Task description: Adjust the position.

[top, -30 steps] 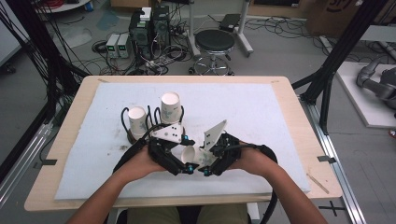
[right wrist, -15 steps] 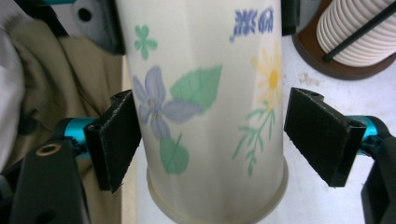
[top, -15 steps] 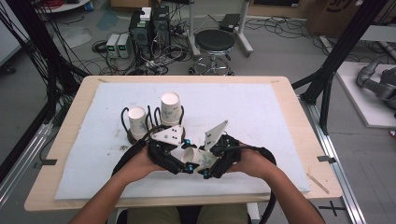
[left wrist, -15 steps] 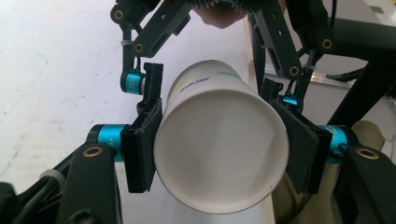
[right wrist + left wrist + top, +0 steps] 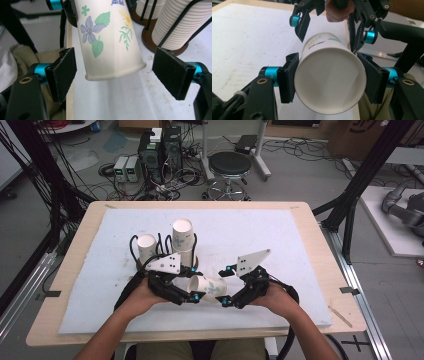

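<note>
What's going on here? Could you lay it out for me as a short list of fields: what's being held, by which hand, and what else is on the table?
Held item: flowered paper cup, lying sideways between both tools
Left gripper: fingers pressed on the cup near its open rim
Right gripper: fingers spread apart around the cup's base, not touching; they have just been opening
Behind: two cup stacks in wire holders
Surface: white mat on a wooden table
</note>
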Motion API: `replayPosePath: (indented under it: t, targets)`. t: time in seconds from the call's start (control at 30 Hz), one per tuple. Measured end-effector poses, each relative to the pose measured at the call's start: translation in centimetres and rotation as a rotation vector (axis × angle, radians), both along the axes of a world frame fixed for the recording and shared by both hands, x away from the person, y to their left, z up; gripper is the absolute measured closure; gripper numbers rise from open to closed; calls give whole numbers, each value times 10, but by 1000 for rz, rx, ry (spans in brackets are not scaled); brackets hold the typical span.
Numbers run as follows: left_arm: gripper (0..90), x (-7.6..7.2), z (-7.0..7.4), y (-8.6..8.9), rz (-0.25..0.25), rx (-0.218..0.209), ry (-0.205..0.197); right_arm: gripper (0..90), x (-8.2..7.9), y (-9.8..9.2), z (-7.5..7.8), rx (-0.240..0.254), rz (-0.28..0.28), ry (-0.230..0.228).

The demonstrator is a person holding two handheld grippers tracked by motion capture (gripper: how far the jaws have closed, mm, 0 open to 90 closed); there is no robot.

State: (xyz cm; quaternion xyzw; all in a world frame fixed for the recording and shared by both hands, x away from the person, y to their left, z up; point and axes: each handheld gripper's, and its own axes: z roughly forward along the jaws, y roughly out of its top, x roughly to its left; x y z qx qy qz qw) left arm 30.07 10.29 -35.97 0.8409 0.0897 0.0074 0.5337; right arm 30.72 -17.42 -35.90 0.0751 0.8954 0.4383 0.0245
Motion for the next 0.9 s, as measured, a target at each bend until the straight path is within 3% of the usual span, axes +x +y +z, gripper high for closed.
replayPosePath:
  t: [0.03,0.27,0.37,0.57,0.77,0.9]
  targets:
    - [371,0,-1,2,10,-12,3,203,-1,-3,-2,35,-17,-5]
    - [371,0,-7,12,46,-74,7,202,-5,-9,-10,122,-71,5]
    - [371,0,-11,16,58,-92,-2,203,-7,-15,-15,183,-114,2]
    - [370,-2,-17,23,60,-142,-33,203,-11,-22,-22,256,-153,-13]
    - [369,-5,-23,26,55,-215,-56,202,-13,-26,-27,304,-160,17]
    - [369,-5,-23,27,53,-246,-58,202,-14,-24,-31,296,-151,31]
